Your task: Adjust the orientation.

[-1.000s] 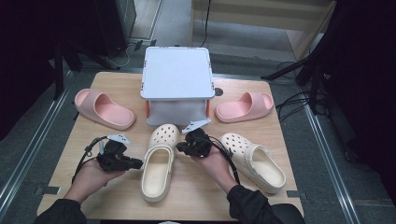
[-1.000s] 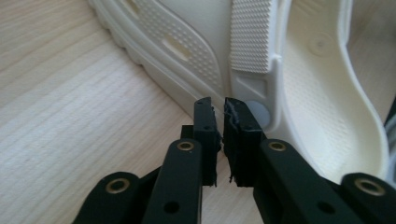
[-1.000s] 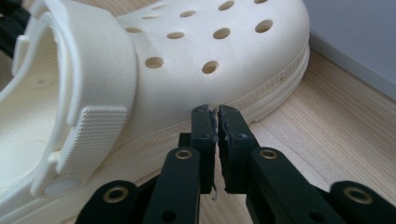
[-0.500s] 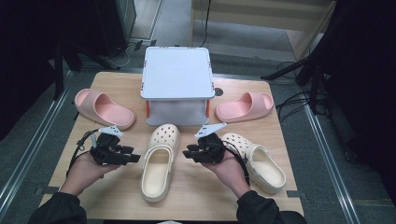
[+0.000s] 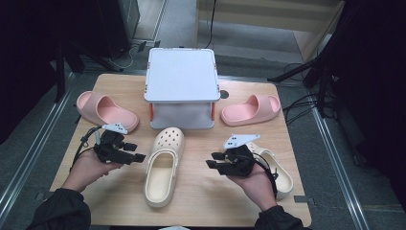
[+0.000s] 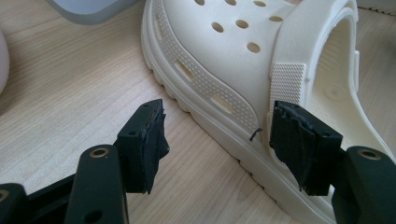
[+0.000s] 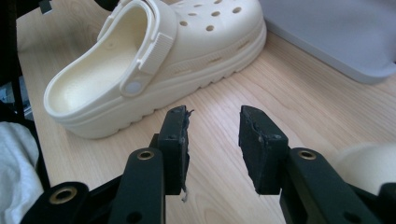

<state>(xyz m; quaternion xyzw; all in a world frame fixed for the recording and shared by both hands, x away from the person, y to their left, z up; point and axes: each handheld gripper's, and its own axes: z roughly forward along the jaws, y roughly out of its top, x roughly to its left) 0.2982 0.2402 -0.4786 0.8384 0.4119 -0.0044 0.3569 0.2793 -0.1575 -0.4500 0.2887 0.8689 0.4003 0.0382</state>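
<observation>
Cream clog [image 5: 163, 165] lies at desk [image 5: 119, 201] centre, toe at twelve o'clock; looks light, springy foam, not fragile; take it by the stiff sidewall or heel strap; left gripper [image 5: 133, 154] and right gripper [image 5: 215, 160] flank it, jaws just opened, empty.

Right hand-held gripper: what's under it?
The second cream clog lies partly beneath the right hand-held gripper and hand; its toe end is covered. The centre clog lies apart.
</observation>
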